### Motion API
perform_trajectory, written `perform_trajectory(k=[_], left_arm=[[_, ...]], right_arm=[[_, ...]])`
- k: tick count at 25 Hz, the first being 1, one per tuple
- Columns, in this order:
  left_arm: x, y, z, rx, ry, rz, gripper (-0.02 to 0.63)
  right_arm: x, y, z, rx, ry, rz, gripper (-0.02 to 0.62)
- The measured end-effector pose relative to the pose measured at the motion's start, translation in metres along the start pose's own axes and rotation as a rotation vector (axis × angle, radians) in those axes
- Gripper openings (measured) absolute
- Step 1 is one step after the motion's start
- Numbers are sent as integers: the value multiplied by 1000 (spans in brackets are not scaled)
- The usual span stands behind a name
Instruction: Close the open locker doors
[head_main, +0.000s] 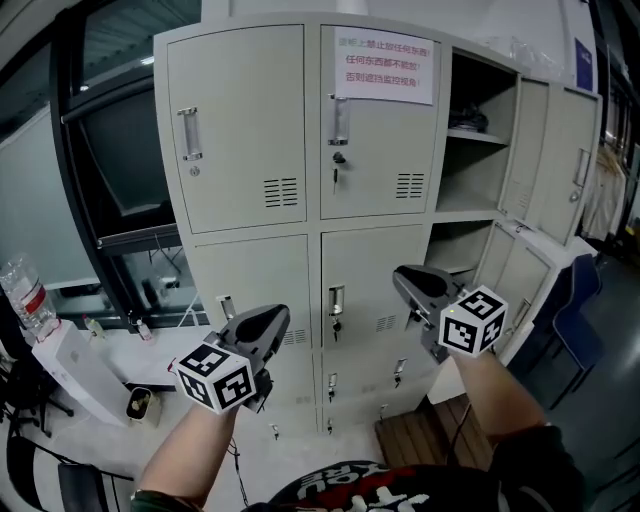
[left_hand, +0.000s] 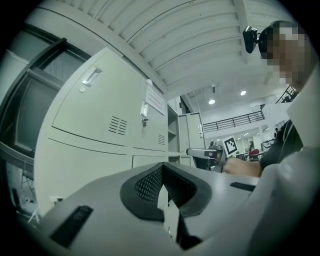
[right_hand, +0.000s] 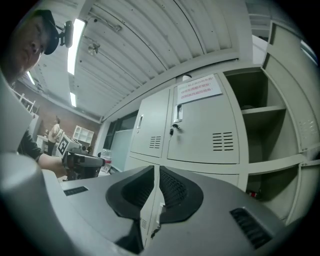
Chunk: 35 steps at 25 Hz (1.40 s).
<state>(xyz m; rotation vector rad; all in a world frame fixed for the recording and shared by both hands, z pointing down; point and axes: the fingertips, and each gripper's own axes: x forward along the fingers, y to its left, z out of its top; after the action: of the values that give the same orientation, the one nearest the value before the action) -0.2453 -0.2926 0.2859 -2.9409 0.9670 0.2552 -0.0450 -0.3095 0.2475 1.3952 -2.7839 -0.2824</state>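
Both grippers are held up in front of the lockers (head_main: 250, 150). The left gripper (head_main: 272, 320) is seen at 7 o'clock, jaws pressed together, empty. The right gripper (head_main: 407, 277) is seen at 4 o'clock, jaws all but together, nothing pinched. Open doors are seen swung out: upper door (head_main: 566, 160) at 2 o'clock, lower door (head_main: 522, 278) at 3 o'clock.

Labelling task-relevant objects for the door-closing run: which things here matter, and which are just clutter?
Job in hand:
- upper open locker door
- lower open locker door
- left gripper, shut, empty
- right gripper, shut, empty

Just lying about:
- water bottle
- paper notice on a closed door
- dark item on the open locker's shelf
- blue chair
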Motion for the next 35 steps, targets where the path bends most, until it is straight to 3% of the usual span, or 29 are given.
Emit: perform_trajectory(k=[10,18,25,31,35], left_arm=[[157,-111,8,7,-31,-104,2],[269,-194,9,10,-38,-203,2],[329,-243,15,25,-31,-276,3],[357,-265,25,21,-37,-312,2],[365,-275,23,25,-33,-321,3]], right_arm=[[-120,-136,50,-38,-24,-41,63],[-235,-251,124,-94,-85,-149,110],[-323,-324,188,-124,-155,-270,123],[-343,-368,212,-103,-175,-215,157],[-347,-396,213,-9,-196,-130,191]])
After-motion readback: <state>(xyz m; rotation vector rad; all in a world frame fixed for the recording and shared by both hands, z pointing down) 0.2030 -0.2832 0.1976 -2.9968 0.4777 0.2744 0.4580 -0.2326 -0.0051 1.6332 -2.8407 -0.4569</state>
